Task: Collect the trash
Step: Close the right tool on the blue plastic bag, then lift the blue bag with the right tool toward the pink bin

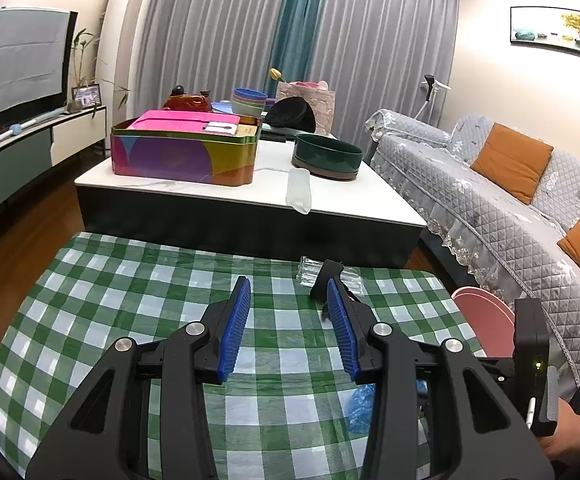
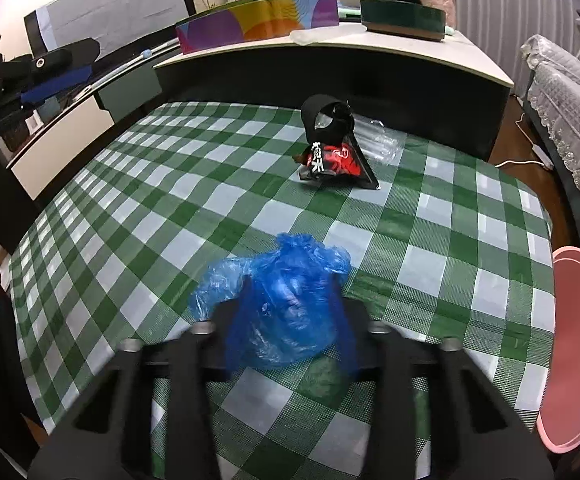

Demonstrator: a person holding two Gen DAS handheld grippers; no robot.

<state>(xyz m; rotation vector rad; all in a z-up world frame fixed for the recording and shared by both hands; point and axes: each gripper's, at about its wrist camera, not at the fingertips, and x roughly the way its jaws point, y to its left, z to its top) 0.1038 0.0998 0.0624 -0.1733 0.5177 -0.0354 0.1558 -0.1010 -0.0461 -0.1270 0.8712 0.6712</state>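
My right gripper (image 2: 292, 304) is shut on a crumpled blue plastic bag (image 2: 286, 304) just above the green checked tablecloth (image 2: 130, 208); the bag hides its fingertips. A black and red snack wrapper (image 2: 332, 148) stands further back on the cloth, with clear crumpled plastic (image 2: 380, 142) behind it. My left gripper (image 1: 288, 300) is open and empty over the cloth. In the left wrist view the wrapper (image 1: 330, 276) and clear plastic (image 1: 310, 270) lie just beyond its right finger, and a bit of the blue bag (image 1: 360, 404) shows low right.
A pink bin (image 2: 574, 344) stands at the table's right edge; it also shows in the left wrist view (image 1: 484, 316). Behind is a white coffee table (image 1: 258, 196) with a colourful tin box (image 1: 186, 152) and a dark green bowl (image 1: 326, 156). A grey sofa (image 1: 490, 200) is at right.
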